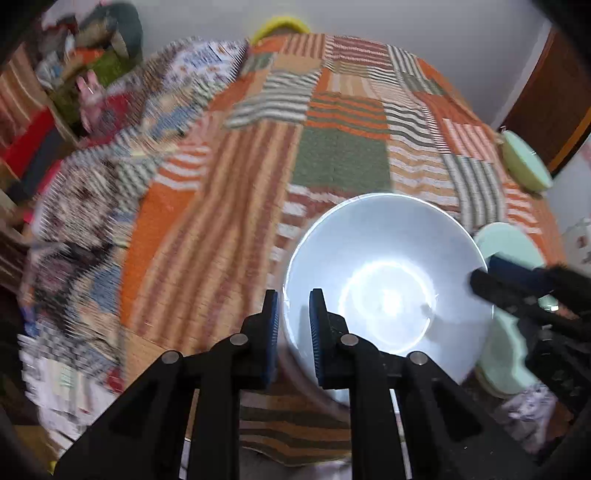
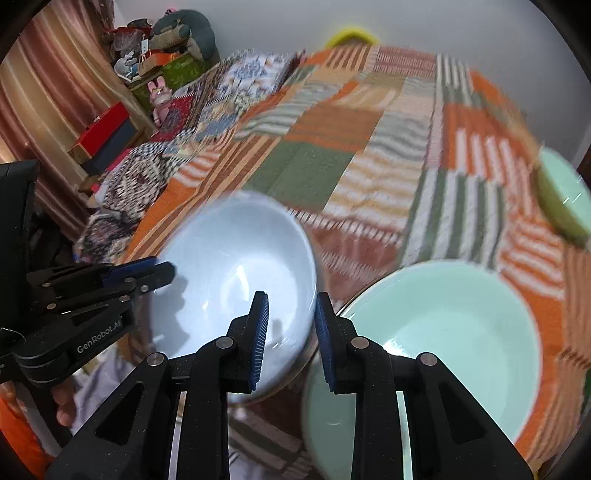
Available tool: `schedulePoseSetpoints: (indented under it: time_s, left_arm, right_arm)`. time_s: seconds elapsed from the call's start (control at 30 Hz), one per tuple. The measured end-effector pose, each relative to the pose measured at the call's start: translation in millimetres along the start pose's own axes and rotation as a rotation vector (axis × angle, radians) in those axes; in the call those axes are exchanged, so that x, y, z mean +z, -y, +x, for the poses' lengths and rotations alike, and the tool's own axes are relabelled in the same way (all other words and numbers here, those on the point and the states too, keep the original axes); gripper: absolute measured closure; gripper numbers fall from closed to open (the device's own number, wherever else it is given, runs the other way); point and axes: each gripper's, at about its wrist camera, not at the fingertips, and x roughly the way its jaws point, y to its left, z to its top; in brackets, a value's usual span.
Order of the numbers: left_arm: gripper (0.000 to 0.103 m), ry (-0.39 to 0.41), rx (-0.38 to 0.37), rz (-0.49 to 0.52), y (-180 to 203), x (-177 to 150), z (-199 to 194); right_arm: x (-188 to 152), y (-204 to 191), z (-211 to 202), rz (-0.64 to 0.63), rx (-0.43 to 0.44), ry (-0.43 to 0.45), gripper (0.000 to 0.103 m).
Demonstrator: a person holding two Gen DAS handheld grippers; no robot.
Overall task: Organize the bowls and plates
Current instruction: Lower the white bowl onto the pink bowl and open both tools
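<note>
A white bowl (image 1: 388, 266) (image 2: 236, 258) hangs over the patchwork cloth, its right side above the edge of a mint green plate (image 2: 443, 332) (image 1: 509, 240). My left gripper (image 1: 293, 295) (image 2: 162, 269) is shut on the bowl's left rim. My right gripper (image 2: 290, 295) (image 1: 480, 273) straddles the bowl's right rim. Its pads stand apart from the thin wall, so it is open. A second green bowl (image 1: 524, 162) (image 2: 565, 192) sits at the cloth's far right edge.
The patchwork cloth (image 1: 332, 158) covers the whole table. A yellow object (image 2: 351, 35) peeks over its far edge. Boxes and toys (image 2: 159, 66) are piled at the far left by a curtain. A person's fingers (image 2: 62, 406) show under the left gripper.
</note>
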Motion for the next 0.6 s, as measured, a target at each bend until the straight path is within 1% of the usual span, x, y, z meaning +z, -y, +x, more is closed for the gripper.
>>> schedulePoseSetpoints:
  time_s: [0.03,0.07,0.1,0.2,0.37,0.43,0.47,0.5,0.57,0.6]
  left_arm:
    - [0.087,0.01,0.012,0.017,1.4,-0.2,-1.3]
    - [0.087,0.007,0.011,0.023,1.7,0.0,-1.3]
    - [0.087,0.002,0.01,0.024,2.0,0.0,-0.9]
    - [0.087,0.005,0.014,0.032,3.7,-0.8,-2.9]
    - [0.086,0.028,-0.011,0.035,10.3,1.5,-17.0]
    - [0.082,0.049,-0.026,0.039,15.6,4.3,-26.7]
    - [0.075,0.061,-0.032,0.041,19.2,5.6,-30.7]
    - [0.068,0.076,-0.04,0.043,22.4,7.0,-36.2]
    - [0.061,0.112,-0.06,0.051,30.7,10.4,-49.1]
    - [0.059,0.127,-0.068,0.057,35.2,12.6,-54.6]
  right_arm:
    - [0.7,-1.1,-3.5,-0.01,-0.008,0.016,0.069]
    - [1.6,-1.8,-7.4,-0.017,0.001,0.032,0.06]
    - [1.7,-2.1,-9.8,-0.019,0.006,0.042,0.056]
    - [1.7,-1.4,-10.7,-0.025,-0.003,0.048,0.056]
    - [0.1,5.9,-15.1,-0.006,-0.006,0.052,0.056]
    - [0.0,11.0,-20.9,0.004,-0.014,0.064,0.056]
    - [-0.1,15.9,-25.6,0.012,-0.019,0.072,0.055]
    - [-0.5,19.2,-28.9,0.018,-0.023,0.08,0.053]
    - [-1.8,30.7,-39.6,0.036,-0.041,0.106,0.047]
    - [-3.2,37.4,-45.1,0.046,-0.05,0.122,0.045]
